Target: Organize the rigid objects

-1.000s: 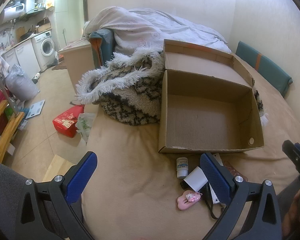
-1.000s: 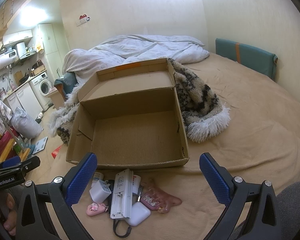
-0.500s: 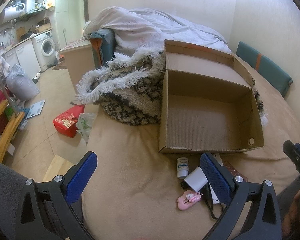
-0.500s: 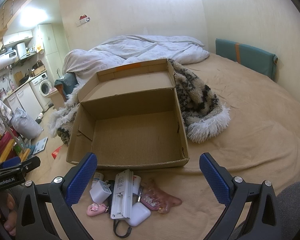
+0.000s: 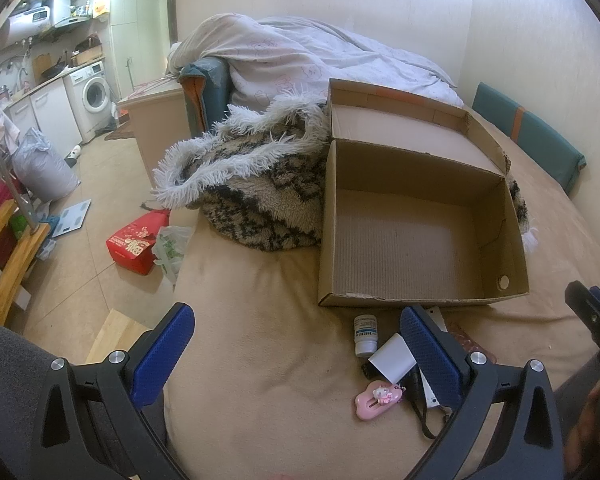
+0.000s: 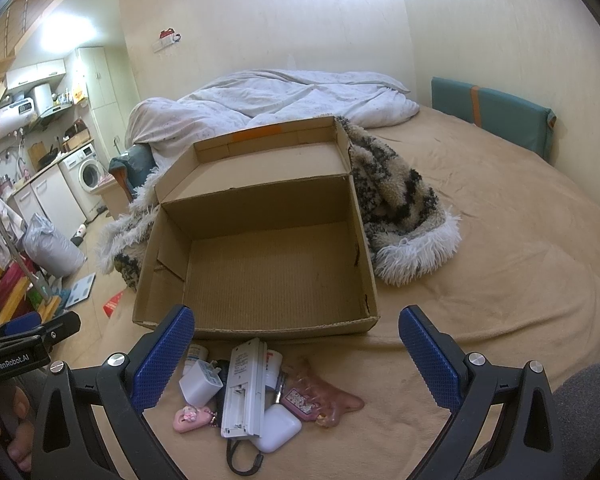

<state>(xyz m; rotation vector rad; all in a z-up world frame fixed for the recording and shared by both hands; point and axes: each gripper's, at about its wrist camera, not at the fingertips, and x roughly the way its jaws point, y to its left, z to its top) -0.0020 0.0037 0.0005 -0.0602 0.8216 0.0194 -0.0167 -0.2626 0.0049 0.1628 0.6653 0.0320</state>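
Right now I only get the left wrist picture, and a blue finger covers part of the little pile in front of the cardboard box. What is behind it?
Observer: The right wrist view shows a long white remote-like device lying in the pile, pointing toward the box.
Operator: Anything else tucked in there?
Observer: Yes, a white rounded case sits at the device's near end, on its right side, touching it.
Operator: Is the other tool holding anything?
Observer: No. The right gripper is open, its fingers wide apart with nothing between them.
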